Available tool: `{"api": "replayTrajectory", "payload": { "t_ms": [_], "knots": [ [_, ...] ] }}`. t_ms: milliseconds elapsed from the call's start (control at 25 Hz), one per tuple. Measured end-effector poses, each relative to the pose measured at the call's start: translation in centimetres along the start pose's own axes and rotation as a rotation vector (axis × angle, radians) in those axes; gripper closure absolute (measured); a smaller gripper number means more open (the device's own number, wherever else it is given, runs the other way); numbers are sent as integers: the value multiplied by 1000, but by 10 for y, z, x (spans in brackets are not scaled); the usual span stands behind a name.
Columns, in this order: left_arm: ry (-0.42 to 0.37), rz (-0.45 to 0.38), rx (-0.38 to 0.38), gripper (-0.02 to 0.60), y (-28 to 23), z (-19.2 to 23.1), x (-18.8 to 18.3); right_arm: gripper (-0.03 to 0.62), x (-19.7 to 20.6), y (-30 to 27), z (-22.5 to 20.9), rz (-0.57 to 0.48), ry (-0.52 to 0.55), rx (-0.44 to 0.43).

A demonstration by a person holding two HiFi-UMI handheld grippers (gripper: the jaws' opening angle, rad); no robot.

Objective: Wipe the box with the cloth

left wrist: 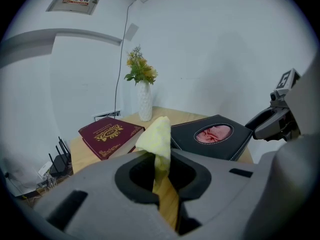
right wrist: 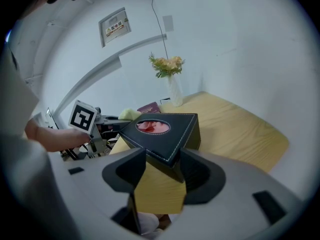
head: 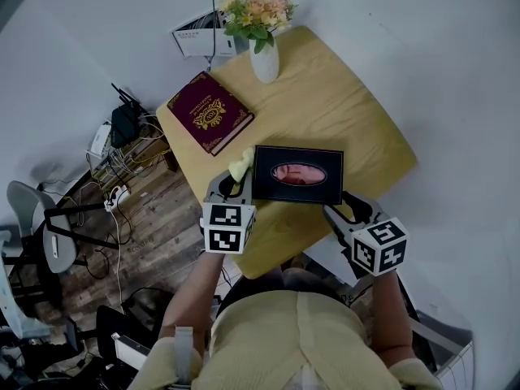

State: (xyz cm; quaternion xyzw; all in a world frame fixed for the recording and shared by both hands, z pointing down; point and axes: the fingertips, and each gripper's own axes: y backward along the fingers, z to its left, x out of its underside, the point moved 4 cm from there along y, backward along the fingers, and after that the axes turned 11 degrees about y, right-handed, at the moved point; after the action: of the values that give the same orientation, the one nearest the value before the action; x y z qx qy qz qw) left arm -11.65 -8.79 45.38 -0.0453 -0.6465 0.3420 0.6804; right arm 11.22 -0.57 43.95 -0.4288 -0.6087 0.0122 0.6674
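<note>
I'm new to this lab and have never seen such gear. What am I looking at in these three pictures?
A person holds a two-jaw gripper in each hand; there is no robot arm. The head view looks down from a camera on the person's head; the other two ride on the grippers, looking along their jaws. On the wooden table are a black box, a maroon book and a vase of flowers. The left gripper pinches a yellow cloth; the right gripper clamps a corner of the box.
</note>
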Motion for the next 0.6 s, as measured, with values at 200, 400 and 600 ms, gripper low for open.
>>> {"api": "replayTrajectory", "payload": {
  "t_ms": [200, 400, 600],
  "knots": [
    [25, -6, -36, 535, 29, 8, 15, 382, 2, -1, -4, 14, 23, 2],
    [-13, 53, -21, 535, 62, -5, 50, 382, 2, -1, -5, 14, 17, -9],
    [-20, 149, 43, 535, 66, -29, 83, 382, 2, -1, -6, 11, 11, -11]
  ]
}}
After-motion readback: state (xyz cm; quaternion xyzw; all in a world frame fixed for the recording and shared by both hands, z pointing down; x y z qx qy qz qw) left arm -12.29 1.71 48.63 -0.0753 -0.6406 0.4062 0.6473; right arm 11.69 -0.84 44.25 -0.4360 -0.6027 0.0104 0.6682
